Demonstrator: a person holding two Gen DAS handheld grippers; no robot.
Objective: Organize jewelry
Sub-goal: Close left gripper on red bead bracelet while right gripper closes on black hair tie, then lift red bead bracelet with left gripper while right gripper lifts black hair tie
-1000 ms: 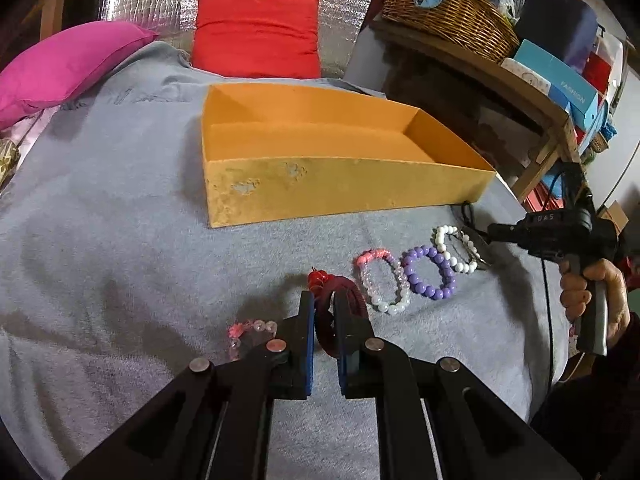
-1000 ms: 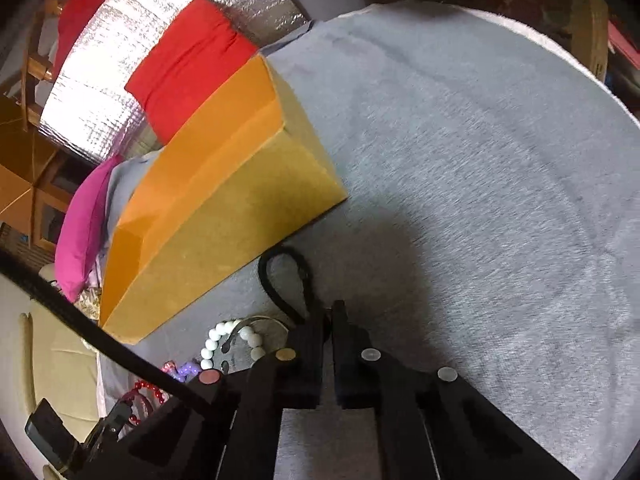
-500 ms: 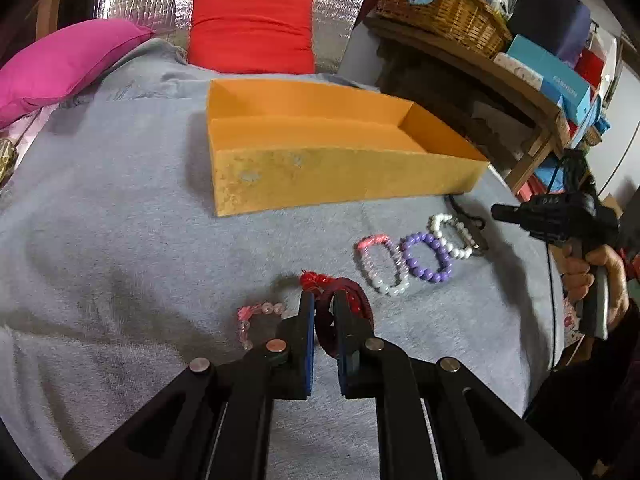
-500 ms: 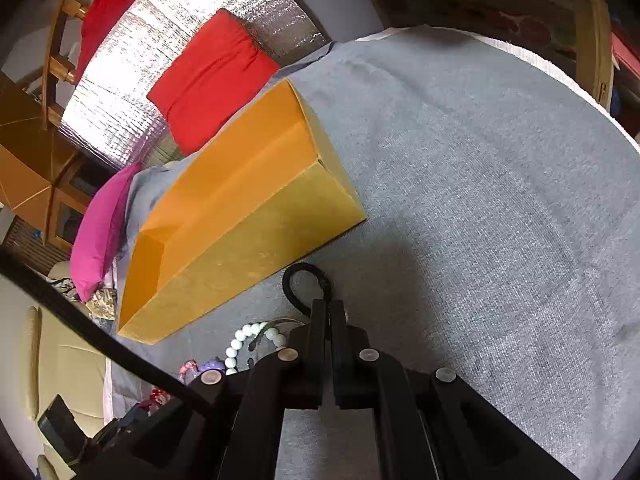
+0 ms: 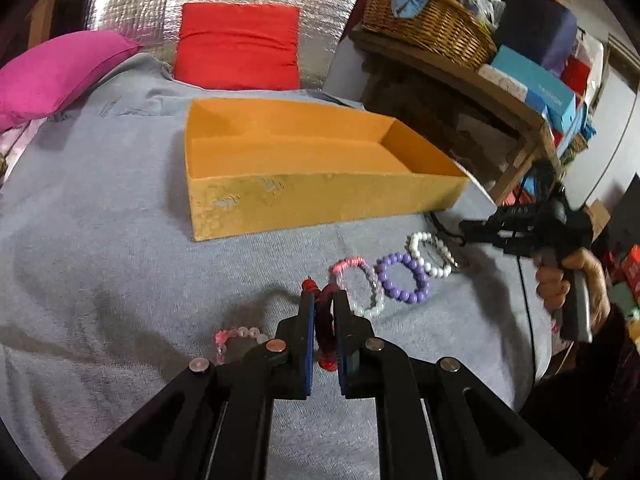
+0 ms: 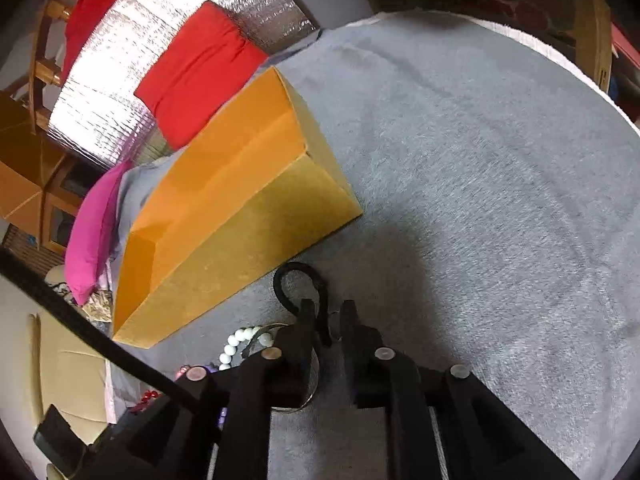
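Observation:
My left gripper (image 5: pixel 322 300) is shut on a dark red bead bracelet (image 5: pixel 325 332), held above the grey cloth. An orange divided box (image 5: pixel 320 196) stands beyond it. A clear and pink bracelet (image 5: pixel 362 288), a purple one (image 5: pixel 404 278) and a white one (image 5: pixel 430 254) lie in a row to the right. A small pink and clear bracelet (image 5: pixel 236 338) lies left of my fingers. My right gripper (image 6: pixel 327 308) is slightly open around a black cord loop (image 6: pixel 298 284) beside the box (image 6: pixel 240 224). The white bracelet (image 6: pixel 236 344) shows at its left.
Red cushion (image 5: pixel 238 46) and pink cushion (image 5: pixel 56 72) lie behind the box against silver foil. A wooden shelf with a wicker basket (image 5: pixel 428 28) and boxes stands at the right. Grey cloth (image 6: pixel 500 200) spreads to the right of the box.
My left gripper has lifted the red bracelet and moved nearer the box. My right gripper has parted its fingers a little over the black cord loop.

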